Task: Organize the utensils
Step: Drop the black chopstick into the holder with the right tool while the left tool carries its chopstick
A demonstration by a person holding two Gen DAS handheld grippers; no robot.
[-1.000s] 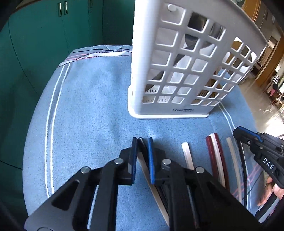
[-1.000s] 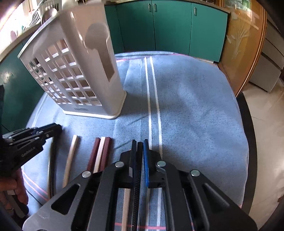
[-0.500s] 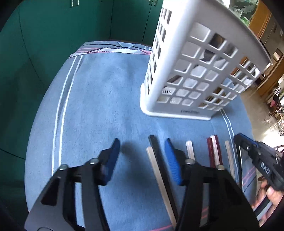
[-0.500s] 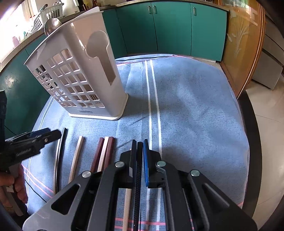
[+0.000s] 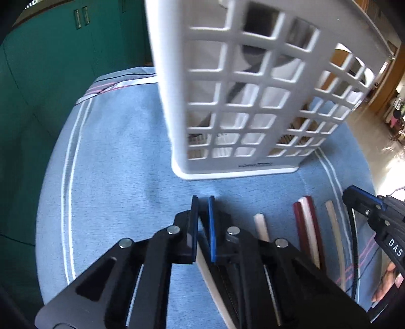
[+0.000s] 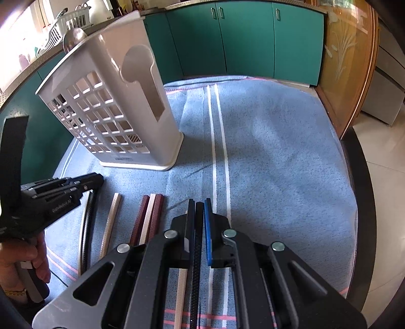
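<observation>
Domestic kitchen. Evidence: run of teal cabinet doors (image 6: 248, 43) with metal handles along the walls; countertop carrying a white dish rack (image 6: 68, 22) by a bright window; white slotted utensil holder (image 6: 114, 111) standing on a bench covered in blue striped cloth (image 6: 265, 151); wooden door with etched glass (image 6: 346, 50); tiled floor (image 6: 379, 182).

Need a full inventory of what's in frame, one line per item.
utensil holder: 1, white lattice, upright on the cloth
spoon: 1, metal, standing in the holder
cream chopstick: 1, flat on the cloth
dark red chopsticks: 2, a cream one between them, flat on the cloth
cloth: 1, blue, white stripes
cabinets: green, behind
left gripper: jaws have just been closing, now shut on cream and black pair
right gripper: shut on black chopstick, cream one alongside
hand: 1, on the left gripper's handle
</observation>
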